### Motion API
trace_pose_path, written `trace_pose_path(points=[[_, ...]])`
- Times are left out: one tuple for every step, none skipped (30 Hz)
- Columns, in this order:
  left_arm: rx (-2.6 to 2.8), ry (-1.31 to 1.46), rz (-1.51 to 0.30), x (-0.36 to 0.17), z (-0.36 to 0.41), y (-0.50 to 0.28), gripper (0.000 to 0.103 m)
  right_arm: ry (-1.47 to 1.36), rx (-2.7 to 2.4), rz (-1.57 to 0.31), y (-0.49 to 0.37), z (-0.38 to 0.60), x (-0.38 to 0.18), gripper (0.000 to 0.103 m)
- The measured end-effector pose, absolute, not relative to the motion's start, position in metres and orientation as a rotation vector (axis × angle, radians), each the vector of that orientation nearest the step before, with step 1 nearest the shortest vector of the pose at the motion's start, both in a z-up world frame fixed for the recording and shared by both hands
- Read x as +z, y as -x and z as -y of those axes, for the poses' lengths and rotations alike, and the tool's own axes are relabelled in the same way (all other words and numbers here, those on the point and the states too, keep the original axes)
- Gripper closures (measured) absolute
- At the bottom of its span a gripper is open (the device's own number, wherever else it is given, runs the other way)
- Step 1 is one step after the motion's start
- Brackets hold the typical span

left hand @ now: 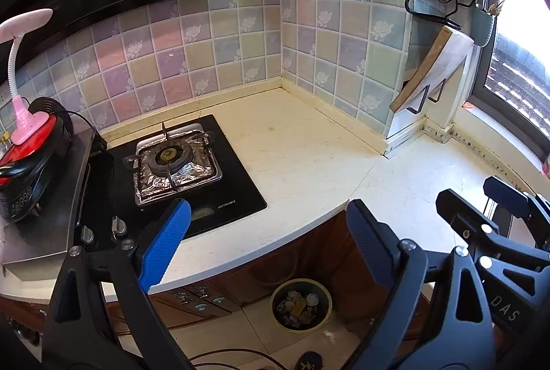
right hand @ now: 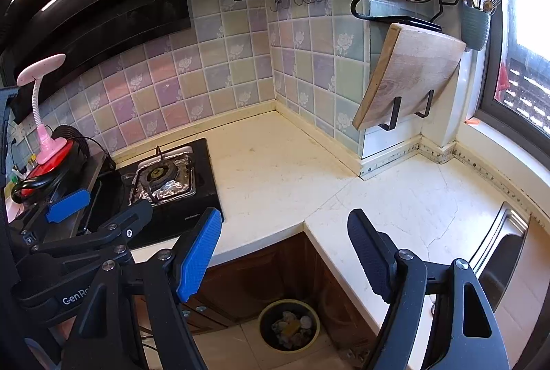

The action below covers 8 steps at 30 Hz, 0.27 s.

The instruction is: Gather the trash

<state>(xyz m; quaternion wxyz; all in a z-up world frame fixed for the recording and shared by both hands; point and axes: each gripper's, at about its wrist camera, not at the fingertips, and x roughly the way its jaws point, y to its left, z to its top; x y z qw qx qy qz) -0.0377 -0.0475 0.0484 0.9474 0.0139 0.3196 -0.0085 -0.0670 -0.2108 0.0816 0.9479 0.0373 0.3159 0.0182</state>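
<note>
Below counter, one trash bin (right hand: 288, 325)

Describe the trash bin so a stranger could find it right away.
Start at the pale L-shaped countertop and look down to the floor at its inner corner, below the wooden cabinets. The trash bin sits there: round, dark inside, yellowish rim, scraps filling it.

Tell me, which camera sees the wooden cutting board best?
The right wrist view: the cutting board shows its whole broad wooden face, leaning in its black holder. The left wrist view shows the board edge-on, mostly glare.
</note>
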Motion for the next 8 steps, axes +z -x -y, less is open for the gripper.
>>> trace_pose_path(points=[[-0.018,-0.029,-0.651,0.0487,0.0467,0.0377,0.012,-0.077,0.036,-0.645,0.0666,0.2106,0.0813,0.026],[-0.021,-0.028,-0.65,0.0496,0.0459,0.0386,0.012,-0.078,0.036,-0.647,0.0671,0.2101,0.0816,0.026],[-0.022,-0.027,-0.652,0.0491,0.0459,0.0381,0.012,-0.079,0.038,-0.648,0.0678,0.2101,0.0827,0.026],[-0.023,-0.026,-0.654,0.0487,0.0462,0.0374,0.012,-0.08,0.04,-0.649,0.0671,0.2106,0.0822,0.026],[-0.026,-0.025,-0.657,0.0474,0.0465,0.0364,0.012,-0.082,0.041,-0.651,0.0652,0.2109,0.0821,0.026],[-0.027,-0.024,-0.659,0.0466,0.0471,0.0357,0.012,-0.081,0.041,-0.651,0.0649,0.2114,0.0822,0.026],[-0.027,-0.024,-0.661,0.0456,0.0475,0.0352,0.012,-0.08,0.042,-0.651,0.0641,0.2121,0.0818,0.026],[-0.026,-0.025,-0.662,0.0442,0.0481,0.0345,0.012,-0.079,0.044,-0.651,0.0638,0.2125,0.0817,0.026]])
